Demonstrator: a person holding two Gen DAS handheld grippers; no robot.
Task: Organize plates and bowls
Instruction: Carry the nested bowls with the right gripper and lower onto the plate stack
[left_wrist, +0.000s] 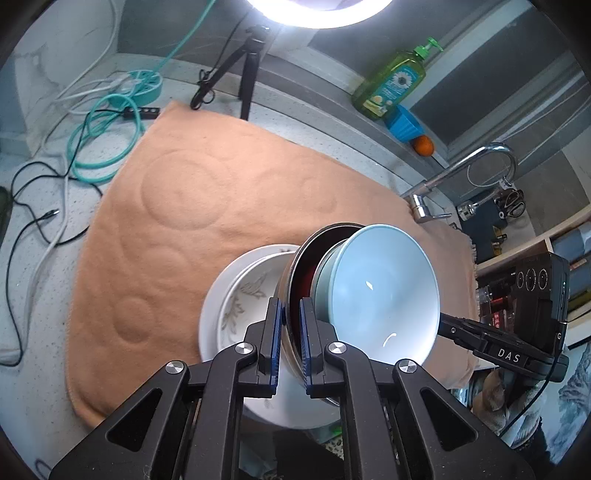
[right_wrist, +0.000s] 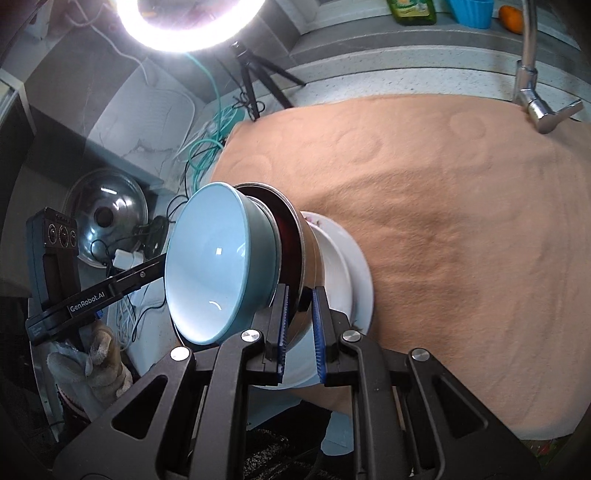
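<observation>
Both tongs are nearly closed, each pinching the rim of the same metal bowl from opposite sides: the left tongs (left_wrist: 291, 328) grip it at the 6 o'clock edge in the left wrist view, the right tongs (right_wrist: 300, 317) likewise in the right wrist view. That metal bowl (left_wrist: 303, 266) has a dark red inside and stands tipped on edge, lifted above the peach towel (left_wrist: 184, 206) that covers the desk (left_wrist: 48, 236). A light blue bowl (left_wrist: 384, 288) nests in it, mouth facing 3 o'clock toward the other gripper. Behind the metal bowl, at its 9 o'clock, sit a white leaf-patterned bowl (left_wrist: 247, 295) and a white plate (left_wrist: 210, 314), stacked with it. A faucet (left_wrist: 461, 173) stands at 2 o'clock
</observation>
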